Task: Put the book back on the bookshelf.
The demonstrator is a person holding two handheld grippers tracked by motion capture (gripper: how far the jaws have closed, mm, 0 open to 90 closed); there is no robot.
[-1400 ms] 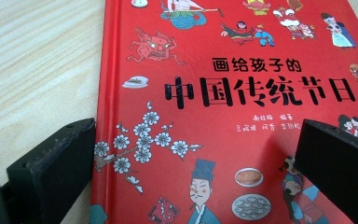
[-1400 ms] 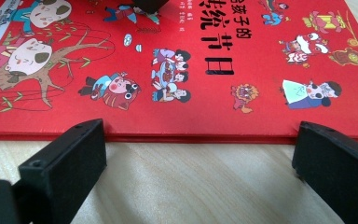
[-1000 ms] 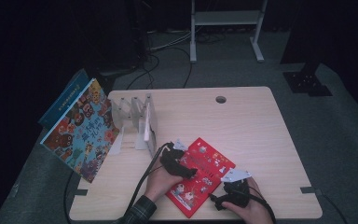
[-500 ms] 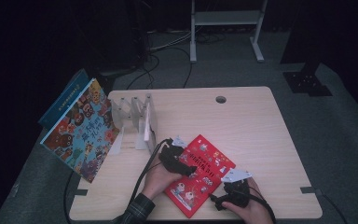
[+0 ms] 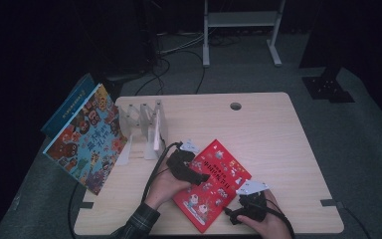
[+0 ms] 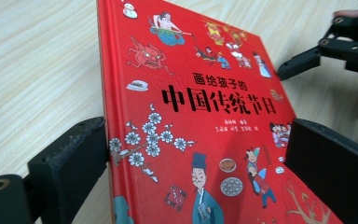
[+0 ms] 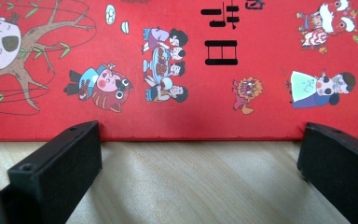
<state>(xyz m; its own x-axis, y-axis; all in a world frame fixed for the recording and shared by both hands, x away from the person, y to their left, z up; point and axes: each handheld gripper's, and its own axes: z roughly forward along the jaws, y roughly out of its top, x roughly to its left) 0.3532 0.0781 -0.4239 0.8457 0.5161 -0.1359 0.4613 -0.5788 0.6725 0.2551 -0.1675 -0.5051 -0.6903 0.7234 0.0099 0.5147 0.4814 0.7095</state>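
At the far left of the bench a big picture book leaned tilted against a clear rack, overhanging the bench's left edge. Just right of the rack, the left claw reached over the left edge of the red book, which lay flat on the bench near its front edge, turned at an angle. In the left gripper view the red book ran up between the two black jaws, which stood spread wide to either side of its cover; the claw was released, gripping nothing. Farther right, the right claw sat at the book's near right edge. In the right gripper view its jaws stood wide apart on the bare wood, just short of the red book's edge, released as well
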